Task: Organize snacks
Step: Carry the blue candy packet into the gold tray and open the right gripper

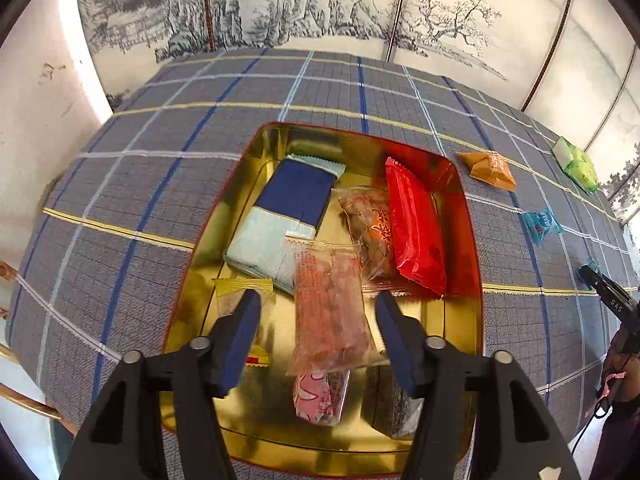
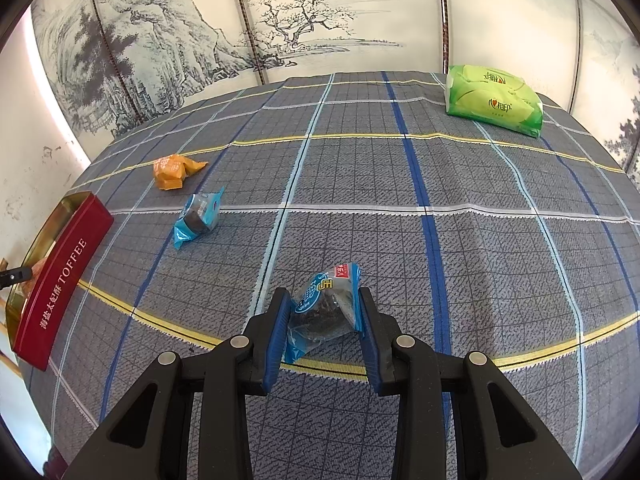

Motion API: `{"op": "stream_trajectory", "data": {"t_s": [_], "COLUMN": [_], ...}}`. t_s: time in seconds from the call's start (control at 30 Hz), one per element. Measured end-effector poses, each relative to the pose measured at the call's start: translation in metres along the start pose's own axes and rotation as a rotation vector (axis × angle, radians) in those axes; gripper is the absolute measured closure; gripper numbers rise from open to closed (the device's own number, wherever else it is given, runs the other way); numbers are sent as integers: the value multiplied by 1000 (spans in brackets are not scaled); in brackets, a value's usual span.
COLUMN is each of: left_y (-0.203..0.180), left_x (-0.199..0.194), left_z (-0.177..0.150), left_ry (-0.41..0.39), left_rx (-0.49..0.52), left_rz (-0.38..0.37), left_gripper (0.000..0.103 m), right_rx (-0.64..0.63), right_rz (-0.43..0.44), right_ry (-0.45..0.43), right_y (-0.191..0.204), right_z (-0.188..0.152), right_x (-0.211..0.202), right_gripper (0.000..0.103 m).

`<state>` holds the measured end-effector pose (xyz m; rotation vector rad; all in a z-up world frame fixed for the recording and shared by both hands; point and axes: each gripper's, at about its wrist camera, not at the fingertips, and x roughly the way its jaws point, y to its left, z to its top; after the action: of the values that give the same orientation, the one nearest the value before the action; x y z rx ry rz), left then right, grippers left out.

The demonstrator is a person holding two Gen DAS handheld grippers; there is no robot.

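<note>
Snacks in crinkly plastic wrappers lay partly packed and partly loose: most sat in the red rectangular toffee tin with the gold lining, on the left of the checked grey-blue cloth over the counter. Inside it, from left to right, were a small yellow-edged sachet, a flat navy-and-pale-blue packet, a long clear packet of reddish pieces and a glossy red pouch.

The left tool hung over the tin's near half with its blue pads spread either side of the long clear packet, touching nothing; that packet lay in the tin, so it looked released.

Right of the tin, an orange wrapped snack and a blue-wrapped dark biscuit waited loose on the cloth, with a green soft pack at the far right.

The right tool was pinching a second blue-and-clear wrapped dark snack near the cloth's near edge, pads pressed on both sides of the wrapper.

To do this step well, I judged the left tool should lift straight clear of the tin before the right one carried its snack over, lest they collide. The grip sat on thin wrapper, so a level, unhurried carry and a low release into the tin's bare near corner would suit best.
</note>
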<state>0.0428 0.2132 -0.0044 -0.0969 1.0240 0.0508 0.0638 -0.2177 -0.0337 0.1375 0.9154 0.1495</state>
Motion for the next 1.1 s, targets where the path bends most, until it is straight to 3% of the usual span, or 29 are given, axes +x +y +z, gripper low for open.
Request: {"op": "stream_trajectory", "data": {"t_s": [0.17, 0.37, 1.1], "left_y": [-11, -12, -20], "left_x": [-16, -23, -35], "left_z": [-10, -18, -37], "left_ry": [-46, -37, -48], "left_rx": [49, 44, 68], "left_rz": [22, 0, -26], "left_gripper": [40, 40, 40], "right_rx": [-15, 1, -17], "right_rz": [-20, -34, 63], "right_ry": [2, -2, -35], "right_y": [1, 4, 46], "right_z": [-1, -5, -33], "right_x": [0, -5, -51], "right_gripper": [69, 73, 77]}}
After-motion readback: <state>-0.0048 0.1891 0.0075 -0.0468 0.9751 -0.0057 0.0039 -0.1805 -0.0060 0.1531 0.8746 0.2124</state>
